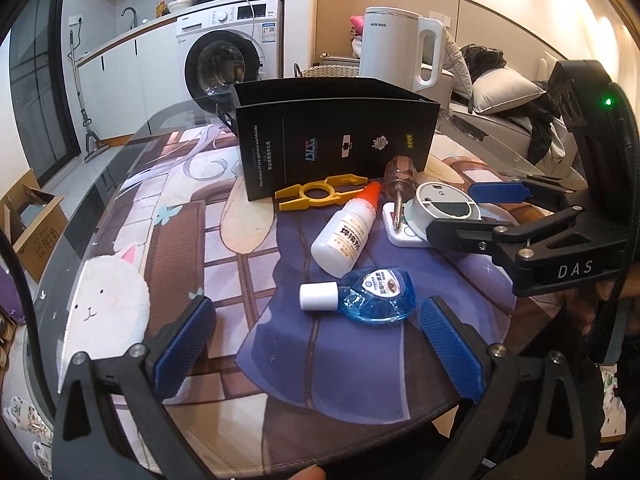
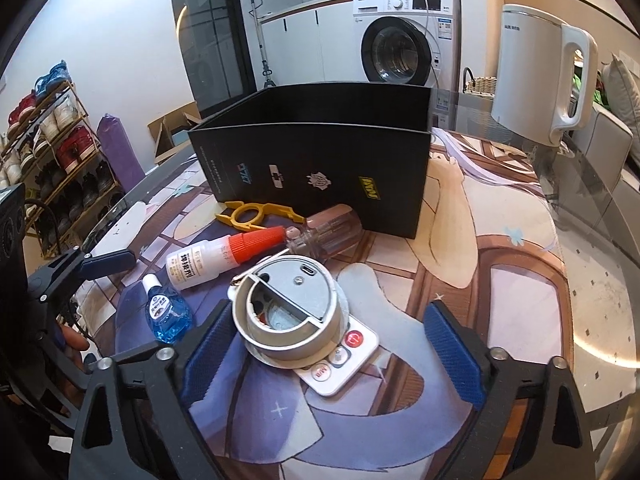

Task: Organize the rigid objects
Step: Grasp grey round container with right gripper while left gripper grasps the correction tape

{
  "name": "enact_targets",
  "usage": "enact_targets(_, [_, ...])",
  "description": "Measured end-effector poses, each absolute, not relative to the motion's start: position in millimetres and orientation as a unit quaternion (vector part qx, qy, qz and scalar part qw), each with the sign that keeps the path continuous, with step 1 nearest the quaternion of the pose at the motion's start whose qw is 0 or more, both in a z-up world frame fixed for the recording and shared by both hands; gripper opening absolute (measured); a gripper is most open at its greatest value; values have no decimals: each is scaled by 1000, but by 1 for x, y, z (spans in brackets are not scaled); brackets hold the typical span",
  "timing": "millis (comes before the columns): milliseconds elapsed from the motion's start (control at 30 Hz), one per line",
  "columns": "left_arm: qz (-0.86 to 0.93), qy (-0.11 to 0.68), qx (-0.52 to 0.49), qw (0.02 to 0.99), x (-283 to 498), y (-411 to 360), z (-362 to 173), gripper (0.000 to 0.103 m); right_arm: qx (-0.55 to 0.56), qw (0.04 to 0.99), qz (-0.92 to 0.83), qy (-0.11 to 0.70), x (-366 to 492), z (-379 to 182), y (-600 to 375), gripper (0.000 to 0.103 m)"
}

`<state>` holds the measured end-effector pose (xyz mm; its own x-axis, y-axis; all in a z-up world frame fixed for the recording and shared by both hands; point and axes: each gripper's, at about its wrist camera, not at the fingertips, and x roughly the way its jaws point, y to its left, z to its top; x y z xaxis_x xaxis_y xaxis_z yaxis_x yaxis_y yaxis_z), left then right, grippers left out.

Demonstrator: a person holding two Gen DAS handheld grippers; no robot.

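Left wrist view: the left gripper (image 1: 316, 340) hangs over the printed mat (image 1: 180, 240) with its jaws wide apart and nothing between the pads; the blue eye-drop bottle (image 1: 368, 294) lies just ahead of them, white cap pointing left.
Right gripper: (image 2: 332, 344) spread wide too. The round silver gadget (image 2: 286, 312) sits between the blue pads, close against the left one, but I can't quite tell if that pad touches it. Not clamped, anyway.
Silver gadget: resting on top of a white remote (image 2: 340, 364) with round buttons.
Glue bottle: white with an orange cap (image 2: 224, 254), lying on its side between the eye drops and the box.
Screwdriver: clear handle (image 2: 324, 232), lying beside the gadget, handle end near the box.
Yellow plastic tool: (image 1: 320, 194) flat on the mat, right up against the box front.
Black box: (image 2: 320, 168) open on top, standing behind the whole pile.
Background: white kettle (image 1: 400, 48) behind the box, washing machine (image 1: 228, 52) further back.
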<state>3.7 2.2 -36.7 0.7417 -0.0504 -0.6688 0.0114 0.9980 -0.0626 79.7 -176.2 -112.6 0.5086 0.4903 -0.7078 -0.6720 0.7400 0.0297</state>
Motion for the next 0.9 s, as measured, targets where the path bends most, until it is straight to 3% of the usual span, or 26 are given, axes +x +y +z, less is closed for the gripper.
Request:
enact_targets(367, [-12, 356, -17, 934, 3, 0, -39, 103, -137, 852, 365, 348, 70, -110, -170, 57])
enact_targets(900, [-13, 354, -28, 935, 3, 1, -38, 103, -136, 864, 364, 319, 65, -99, -176, 56])
